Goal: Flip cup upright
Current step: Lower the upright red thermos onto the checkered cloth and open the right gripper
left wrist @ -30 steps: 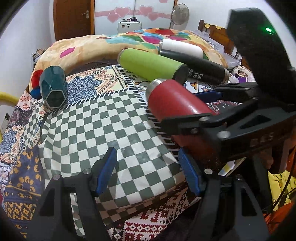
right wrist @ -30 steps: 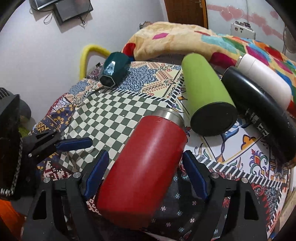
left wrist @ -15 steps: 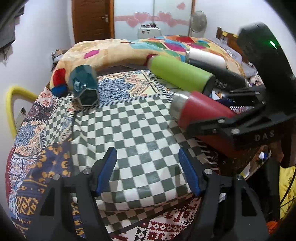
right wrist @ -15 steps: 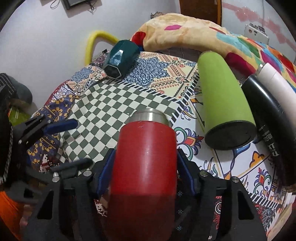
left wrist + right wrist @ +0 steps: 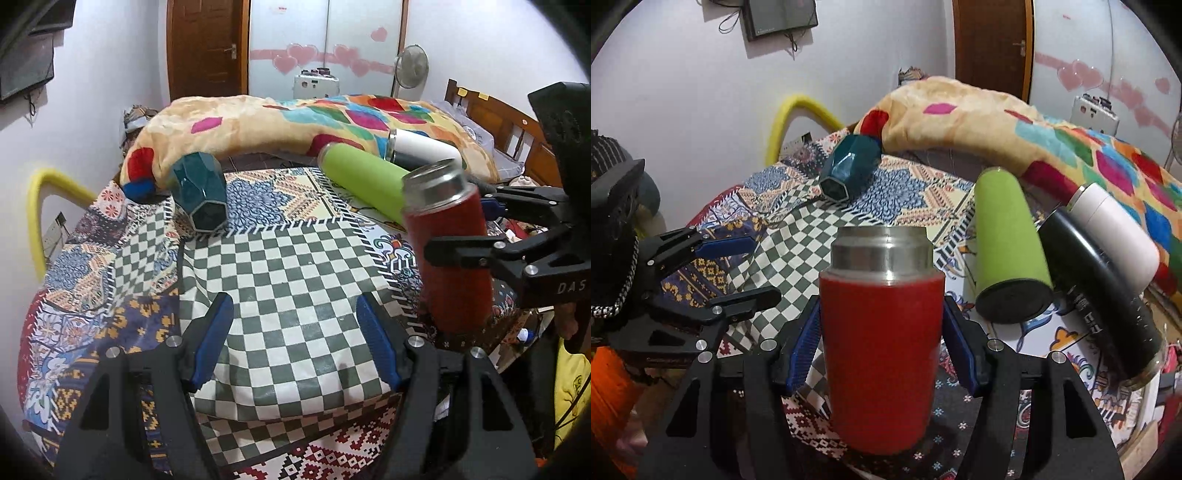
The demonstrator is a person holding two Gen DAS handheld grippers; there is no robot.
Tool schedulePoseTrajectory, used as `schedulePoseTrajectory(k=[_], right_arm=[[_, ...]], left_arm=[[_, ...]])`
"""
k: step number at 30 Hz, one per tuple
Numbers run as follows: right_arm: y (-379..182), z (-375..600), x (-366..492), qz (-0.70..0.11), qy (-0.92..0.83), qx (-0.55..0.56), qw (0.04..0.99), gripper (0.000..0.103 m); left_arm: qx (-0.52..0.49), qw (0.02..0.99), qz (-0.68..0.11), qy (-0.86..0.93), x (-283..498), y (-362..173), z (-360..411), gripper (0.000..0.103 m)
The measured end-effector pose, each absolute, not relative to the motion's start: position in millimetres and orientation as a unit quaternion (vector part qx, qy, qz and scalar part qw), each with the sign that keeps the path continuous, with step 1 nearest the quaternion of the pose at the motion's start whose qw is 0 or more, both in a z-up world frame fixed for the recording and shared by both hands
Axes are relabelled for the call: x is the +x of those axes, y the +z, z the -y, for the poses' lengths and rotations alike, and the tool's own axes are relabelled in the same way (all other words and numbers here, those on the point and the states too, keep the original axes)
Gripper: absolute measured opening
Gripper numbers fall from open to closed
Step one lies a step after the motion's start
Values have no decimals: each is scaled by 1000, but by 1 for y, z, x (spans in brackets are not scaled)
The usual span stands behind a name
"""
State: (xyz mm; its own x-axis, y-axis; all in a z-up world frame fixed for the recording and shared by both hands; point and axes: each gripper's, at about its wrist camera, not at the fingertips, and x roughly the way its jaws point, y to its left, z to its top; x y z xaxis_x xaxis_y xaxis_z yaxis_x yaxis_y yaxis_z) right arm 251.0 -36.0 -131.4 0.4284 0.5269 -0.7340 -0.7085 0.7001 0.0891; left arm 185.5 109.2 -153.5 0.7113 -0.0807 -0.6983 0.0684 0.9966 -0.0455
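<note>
The right hand-held gripper (image 5: 881, 352) clamps the red cup (image 5: 881, 354) by its body, long axis near vertical, steel mouth up, base at the near right edge of the patterned cloth (image 5: 288, 266). The left hand-held gripper (image 5: 295, 343) hangs open and empty over the checks, the cup to its right. Green (image 5: 1004, 254), black (image 5: 1097, 295), white (image 5: 1115, 225) and teal (image 5: 851, 166) cups lie on their sides farther back; contents cannot be seen.

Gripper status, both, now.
Left gripper: open, holding nothing.
Right gripper: closed on the red cup, held upright.
</note>
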Motion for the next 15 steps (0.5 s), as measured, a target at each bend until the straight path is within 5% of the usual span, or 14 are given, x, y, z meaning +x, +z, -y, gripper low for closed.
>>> schedulePoseTrajectory(k=[9,15], right_arm=[[-124,40,255,-364,362,-101,853,59],[-122,44,257,-360,362,-95,855,59]], left_arm=[[-19,940,-340,-15,182,-136,-109,70],[-19,950,-312,-3,180,-129,-105,83]])
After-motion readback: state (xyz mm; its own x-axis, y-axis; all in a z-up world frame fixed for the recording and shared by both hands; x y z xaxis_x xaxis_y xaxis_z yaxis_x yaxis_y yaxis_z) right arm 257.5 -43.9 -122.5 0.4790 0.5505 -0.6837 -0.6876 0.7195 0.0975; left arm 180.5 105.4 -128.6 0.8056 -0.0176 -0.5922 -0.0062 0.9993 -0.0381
